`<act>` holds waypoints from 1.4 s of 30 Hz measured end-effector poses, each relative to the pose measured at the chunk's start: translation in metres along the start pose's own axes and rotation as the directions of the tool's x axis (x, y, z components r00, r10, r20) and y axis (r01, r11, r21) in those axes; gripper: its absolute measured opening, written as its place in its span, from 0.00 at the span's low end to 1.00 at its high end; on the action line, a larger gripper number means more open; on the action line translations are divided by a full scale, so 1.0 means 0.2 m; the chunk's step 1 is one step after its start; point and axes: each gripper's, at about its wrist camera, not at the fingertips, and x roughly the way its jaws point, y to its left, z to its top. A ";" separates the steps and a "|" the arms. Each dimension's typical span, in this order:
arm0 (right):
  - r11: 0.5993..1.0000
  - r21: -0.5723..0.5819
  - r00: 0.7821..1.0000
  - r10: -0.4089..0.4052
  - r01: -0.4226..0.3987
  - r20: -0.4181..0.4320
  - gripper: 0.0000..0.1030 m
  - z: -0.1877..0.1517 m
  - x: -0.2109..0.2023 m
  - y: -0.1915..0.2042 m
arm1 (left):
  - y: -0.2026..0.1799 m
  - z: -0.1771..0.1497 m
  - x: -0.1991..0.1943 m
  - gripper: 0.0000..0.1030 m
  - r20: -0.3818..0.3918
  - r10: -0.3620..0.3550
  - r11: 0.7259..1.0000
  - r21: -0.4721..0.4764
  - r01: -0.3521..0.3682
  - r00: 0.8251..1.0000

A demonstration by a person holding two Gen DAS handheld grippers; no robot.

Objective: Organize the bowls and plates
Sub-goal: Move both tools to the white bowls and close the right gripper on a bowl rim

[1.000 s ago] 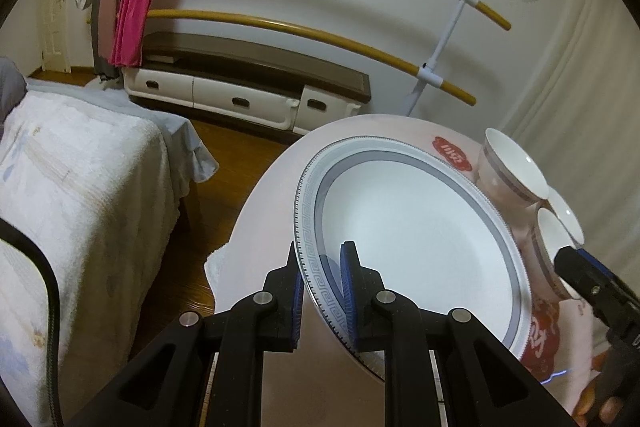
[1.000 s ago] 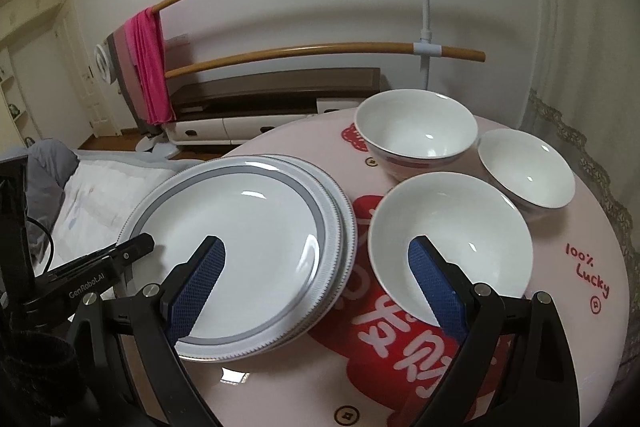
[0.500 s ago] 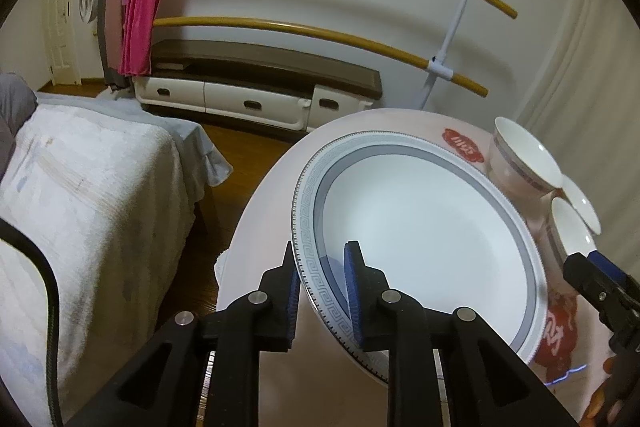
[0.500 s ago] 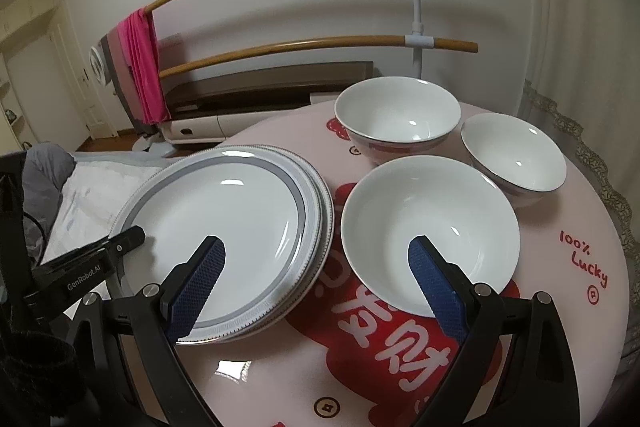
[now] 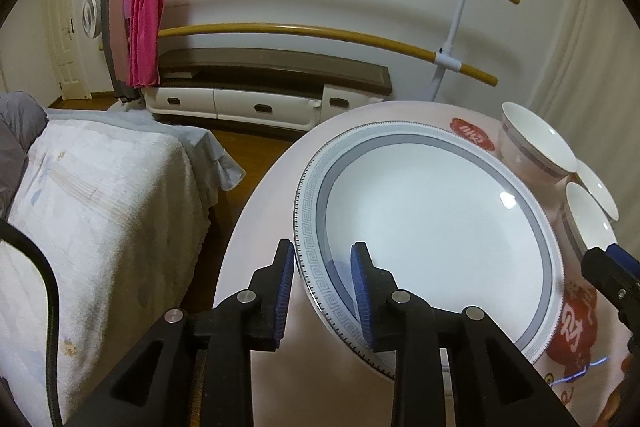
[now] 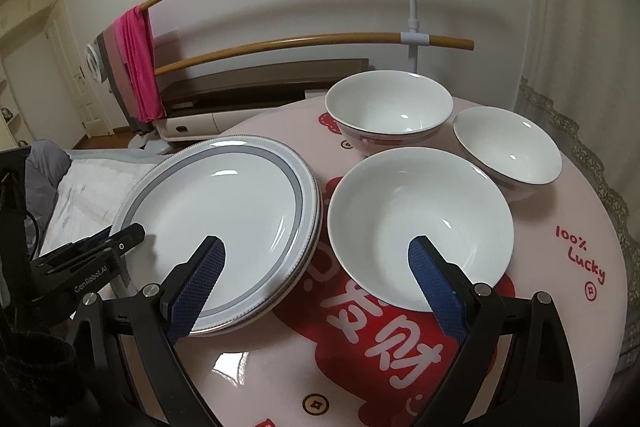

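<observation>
Jaws of the left gripper (image 5: 322, 283) are opening, standing either side of the near rim of the top plate (image 5: 432, 227), with a gap showing beside the outer pad, so nothing is being pinched. That plate is lying flat at the left edge of the round pink counter (image 5: 260, 227). Three white bowls (image 5: 536, 143) are sitting past its right rim, and a tip of the right gripper (image 5: 612, 275) is poking in at the right edge. A bed (image 5: 100, 211) is lying to the left of the counter.

From the right wrist, the right gripper (image 6: 316, 279) is hovering with its jaws spread wide and holding nothing. Below them the plates (image 6: 224, 211) are resting as a stack, at least two by the edges, though the count is hard to make out. A large bowl (image 6: 420, 223) is sitting just right of the stack, with two more bowls (image 6: 390, 111) behind it. The left gripper (image 6: 120, 239) is reaching to the stack's left rim.
</observation>
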 end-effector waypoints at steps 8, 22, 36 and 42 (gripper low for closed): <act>1.000 0.010 1.000 0.004 -0.004 0.001 0.92 -0.01 -0.02 -0.03 | 0.04 0.01 -0.02 0.27 -0.018 -0.016 0.999 -0.040 0.015 1.000; 0.998 0.055 0.999 -0.006 0.004 0.049 0.92 -0.07 -0.23 -0.17 | -0.13 -0.06 -0.35 0.50 0.084 -0.114 0.993 0.026 0.112 0.990; 0.991 0.133 0.992 -0.043 0.026 0.120 0.92 -0.13 -0.50 -0.46 | -0.36 -0.16 -0.53 0.68 0.092 -0.258 0.962 0.120 0.246 0.962; 0.984 0.174 0.993 -0.045 0.024 0.113 0.92 -0.14 -0.50 -0.60 | -0.47 -0.15 -0.48 0.73 0.044 -0.298 0.947 0.143 0.289 0.954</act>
